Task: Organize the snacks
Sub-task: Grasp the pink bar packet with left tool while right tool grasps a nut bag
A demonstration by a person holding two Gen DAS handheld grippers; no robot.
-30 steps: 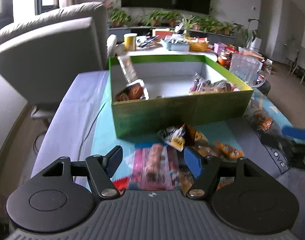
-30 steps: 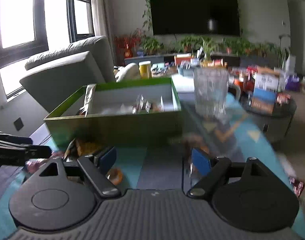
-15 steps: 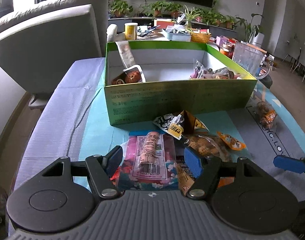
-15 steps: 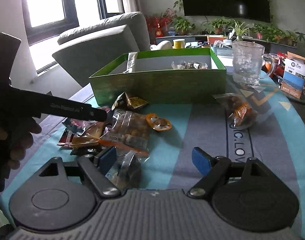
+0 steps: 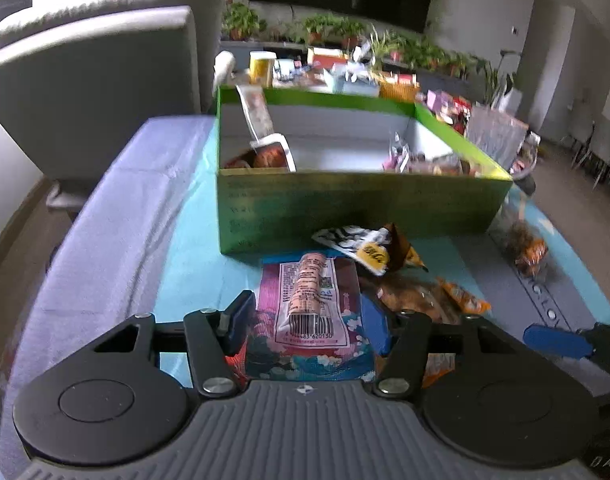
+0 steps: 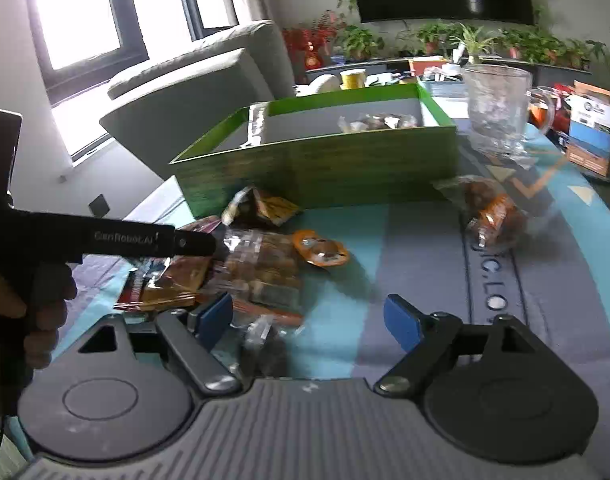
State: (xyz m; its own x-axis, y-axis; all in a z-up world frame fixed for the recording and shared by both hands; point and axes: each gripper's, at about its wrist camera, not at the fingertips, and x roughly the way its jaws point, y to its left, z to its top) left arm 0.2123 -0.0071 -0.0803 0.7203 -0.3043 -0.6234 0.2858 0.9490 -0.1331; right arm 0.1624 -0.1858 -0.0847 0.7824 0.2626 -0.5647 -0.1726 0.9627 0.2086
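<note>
box (image 5: 357,204) has a few snacks | most still on the table | left gripper (image 5: 305,322) just closing around pink packet (image 5: 311,304) | right gripper (image 6: 307,318) open, empty

White lettering "GenRobot.AI" runs along the black arm of the left gripper (image 6: 145,237). The pink snack packet with a white barcode label (image 5: 311,308) shows digits ending "483 620130" under its barcode; the first digits are unclear. The grey-and-teal printed table mat (image 6: 479,276) carries large letters, partly legible as "C.LO".
</note>
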